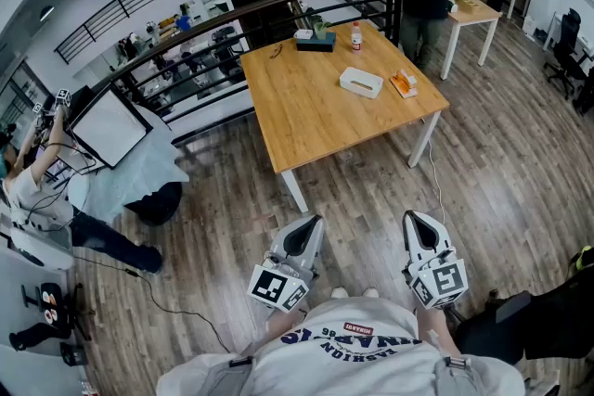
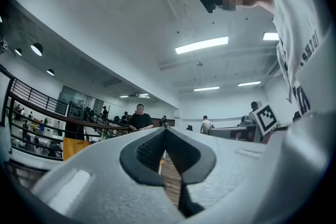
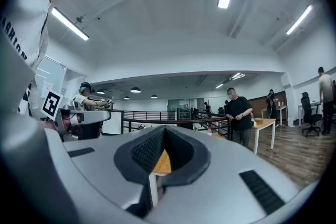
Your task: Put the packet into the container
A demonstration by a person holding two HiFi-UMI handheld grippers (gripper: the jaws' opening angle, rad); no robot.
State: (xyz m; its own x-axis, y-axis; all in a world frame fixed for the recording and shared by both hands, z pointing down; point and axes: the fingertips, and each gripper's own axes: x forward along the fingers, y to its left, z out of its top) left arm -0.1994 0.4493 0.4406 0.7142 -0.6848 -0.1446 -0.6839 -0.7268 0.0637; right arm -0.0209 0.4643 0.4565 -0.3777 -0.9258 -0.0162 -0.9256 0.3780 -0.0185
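A: So, what's the risk from here?
B: The left tool (image 1: 311, 223) and right tool (image 1: 410, 218) are both pressed together, nothing in either. If one reaches the packet (image 1: 403, 83) without spreading, it likely shoves it. The packet sits near the table (image 1: 306, 107) edge, so it could slide off.
A: Packet vs tools?
B: Well apart. It lies on the table ahead, just right of the white container (image 1: 361, 82). Both tools are low by the person's body, over the floor.

Shining bright and even from ceiling strips (image 2: 201, 45) around twelve o'clock; bending at the rims, darkening to black corners; blurring softly in nearest foreground.
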